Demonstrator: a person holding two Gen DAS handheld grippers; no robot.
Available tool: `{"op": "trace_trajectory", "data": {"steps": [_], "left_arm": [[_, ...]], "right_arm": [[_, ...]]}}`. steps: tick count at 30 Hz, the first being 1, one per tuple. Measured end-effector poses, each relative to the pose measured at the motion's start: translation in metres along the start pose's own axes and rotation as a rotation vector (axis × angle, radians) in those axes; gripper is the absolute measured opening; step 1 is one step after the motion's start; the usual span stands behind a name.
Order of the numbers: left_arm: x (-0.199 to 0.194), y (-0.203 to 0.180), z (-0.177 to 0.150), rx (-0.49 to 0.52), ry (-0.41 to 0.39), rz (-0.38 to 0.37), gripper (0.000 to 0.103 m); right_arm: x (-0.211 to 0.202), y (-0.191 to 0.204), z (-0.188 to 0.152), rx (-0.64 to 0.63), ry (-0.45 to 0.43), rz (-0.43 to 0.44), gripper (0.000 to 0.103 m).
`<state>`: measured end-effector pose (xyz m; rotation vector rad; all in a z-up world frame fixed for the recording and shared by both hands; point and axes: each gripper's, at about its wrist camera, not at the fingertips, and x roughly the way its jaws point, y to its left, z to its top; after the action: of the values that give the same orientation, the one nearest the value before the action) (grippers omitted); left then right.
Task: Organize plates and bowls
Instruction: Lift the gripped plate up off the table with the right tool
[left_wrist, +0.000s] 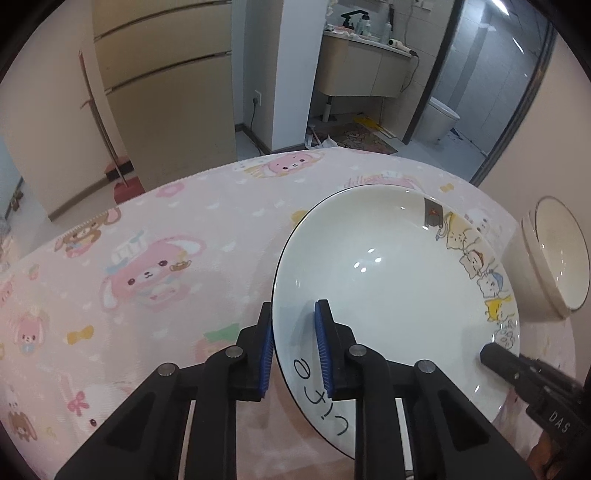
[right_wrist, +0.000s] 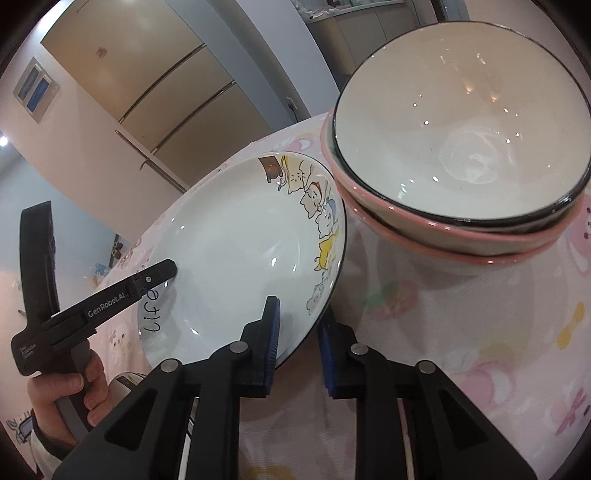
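Pink cartoon tablecloth (left_wrist: 155, 229) bearing a black-rimmed white deep plate (left_wrist: 388, 273), cat-decorated and lettered "life", its rim straddled by both narrowly parted grippers, left gripper (left_wrist: 295, 350) and "GenRobot.AI"-marked right gripper (right_wrist: 297, 345).

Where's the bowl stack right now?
In the right wrist view the bowl stack sits upper right on the pink tablecloth, just right of the cat plate; contact unclear.

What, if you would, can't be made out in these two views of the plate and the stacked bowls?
- Left wrist view: bowls cut by the right edge; their number is unclear.
- Right wrist view: the lower bowl's inside, hidden by the top bowl.
- Both views: the plate underside and whether it rests on the tablecloth.
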<state>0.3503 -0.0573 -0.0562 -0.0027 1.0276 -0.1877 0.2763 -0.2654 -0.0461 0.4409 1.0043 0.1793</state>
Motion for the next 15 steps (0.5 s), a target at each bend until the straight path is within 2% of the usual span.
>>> {"op": "trace_trajectory", "data": {"steps": [5, 15], "left_arm": [[-0.017, 0.001, 0.001, 0.006, -0.036, -0.002, 0.018], [-0.063, 0.009, 0.005, -0.008, -0.124, 0.021, 0.018]], "right_arm": [[-0.004, 0.001, 0.003, 0.001, -0.006, 0.002, 0.019], [-0.028, 0.024, 0.012, -0.031, -0.049, 0.042, 0.019]]}}
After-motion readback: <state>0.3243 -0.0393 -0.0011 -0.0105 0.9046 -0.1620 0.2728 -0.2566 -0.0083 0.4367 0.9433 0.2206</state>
